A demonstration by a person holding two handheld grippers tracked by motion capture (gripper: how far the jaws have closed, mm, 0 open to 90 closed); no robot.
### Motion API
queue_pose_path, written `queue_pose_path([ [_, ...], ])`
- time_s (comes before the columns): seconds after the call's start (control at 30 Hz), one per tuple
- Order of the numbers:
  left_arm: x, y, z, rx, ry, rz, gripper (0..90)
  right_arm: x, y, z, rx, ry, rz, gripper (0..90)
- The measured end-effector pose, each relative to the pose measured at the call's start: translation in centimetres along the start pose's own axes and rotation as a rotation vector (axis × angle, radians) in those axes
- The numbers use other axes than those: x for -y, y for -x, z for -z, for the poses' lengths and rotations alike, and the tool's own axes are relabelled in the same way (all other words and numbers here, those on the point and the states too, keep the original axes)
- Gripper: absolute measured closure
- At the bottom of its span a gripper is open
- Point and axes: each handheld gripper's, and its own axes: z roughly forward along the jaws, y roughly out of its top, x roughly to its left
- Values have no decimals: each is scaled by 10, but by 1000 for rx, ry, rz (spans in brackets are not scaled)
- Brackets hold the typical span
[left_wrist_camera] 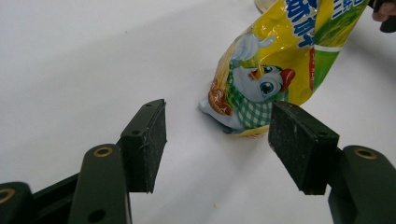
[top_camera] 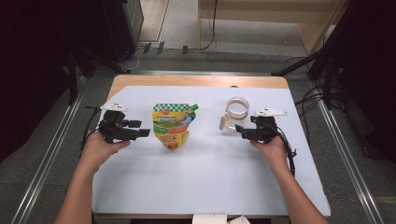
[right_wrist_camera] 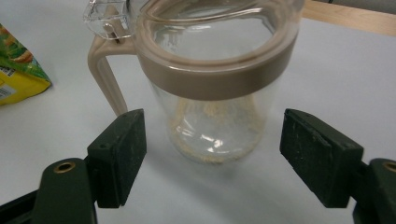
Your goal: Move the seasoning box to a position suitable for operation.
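Two open grippers frame the approach step: the left gripper (top_camera: pixel 140 132) faces the yellow pouch (top_camera: pixel 173 125) lying mid-desk, the right gripper (top_camera: pixel 239 129) faces the clear jar (right_wrist_camera: pixel 212 88) standing beside it, so each must next advance and close.

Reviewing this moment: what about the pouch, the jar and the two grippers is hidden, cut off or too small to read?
- Pouch: its top and spout are cut off by the upper edge of the left gripper view; in the high view its print is too small to read.
- Jar: its lid is cut off at the top of the right gripper view; the hinge is blurred.
- Left gripper and right gripper: in the high view their jaw gaps are too small to judge.
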Motion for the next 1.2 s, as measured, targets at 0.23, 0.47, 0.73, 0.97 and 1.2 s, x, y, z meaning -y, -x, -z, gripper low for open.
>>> queue_pose_path([
  [0.23, 5, 0, 4, -8, 2, 9, 388, -2, -2, -14, 12, 4, 21, 196],
  [0.47, 9, 2, 7, -15, -2, 11, 386, -5, 0, -32, 12, 39, 14, 137],
  [0.73, 11, 5, 7, 6, 7, -2, 376, -4, -3, -44, 38, 66, 35, 114],
  [0.97, 13, 8, 5, 12, 5, -11, 361, -3, -3, -51, 47, 113, 29, 108],
  [1.2, 14, 13, 5, 17, 7, -30, 355, -2, -6, -58, 73, 153, 24, 113],
])
